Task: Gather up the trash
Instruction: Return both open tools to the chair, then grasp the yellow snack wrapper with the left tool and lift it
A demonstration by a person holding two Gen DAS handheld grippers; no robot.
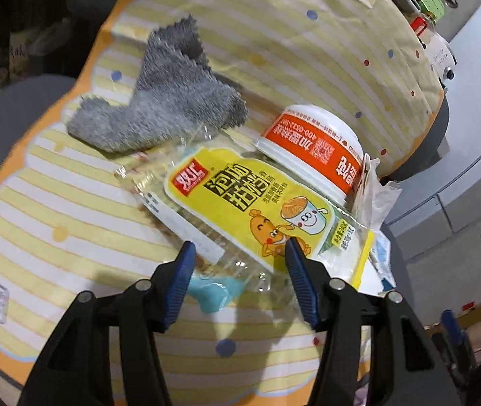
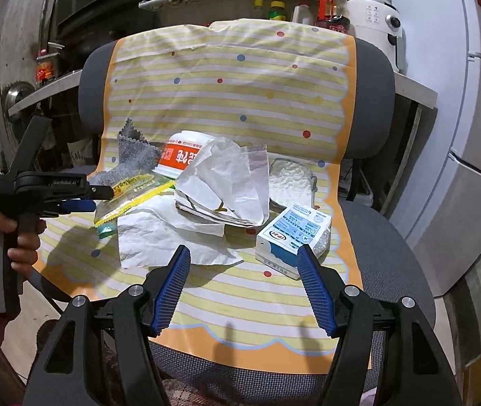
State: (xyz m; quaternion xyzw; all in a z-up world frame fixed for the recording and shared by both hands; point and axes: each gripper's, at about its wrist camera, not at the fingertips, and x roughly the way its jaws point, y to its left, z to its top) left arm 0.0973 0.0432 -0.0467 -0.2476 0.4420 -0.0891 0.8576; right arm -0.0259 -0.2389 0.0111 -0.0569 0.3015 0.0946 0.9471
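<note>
Trash lies on a striped yellow cloth (image 2: pixel 240 101) over a grey chair. A yellow and clear sausage wrapper (image 1: pixel 247 209) lies in front of an orange and white noodle cup (image 1: pixel 311 149) on its side. My left gripper (image 1: pixel 240 248) stands open, its blue fingers on either side of the wrapper's near edge. From the right wrist view the left gripper (image 2: pixel 95 198) reaches in at the wrapper (image 2: pixel 132 193). My right gripper (image 2: pixel 243 257) is open above the cloth, near a white napkin (image 2: pixel 169 237), a crumpled paper bag (image 2: pixel 230 182) and a blue and white carton (image 2: pixel 291 233).
A grey rag (image 1: pixel 162 101) lies behind the wrapper. A light blue piece (image 1: pixel 210 292) shows under the wrapper. A clear tray of white stuff (image 2: pixel 289 179) sits behind the carton. Shelves with bottles (image 2: pixel 274 6), a white appliance (image 2: pixel 375 27) and a fridge (image 2: pixel 460 135) stand behind the chair.
</note>
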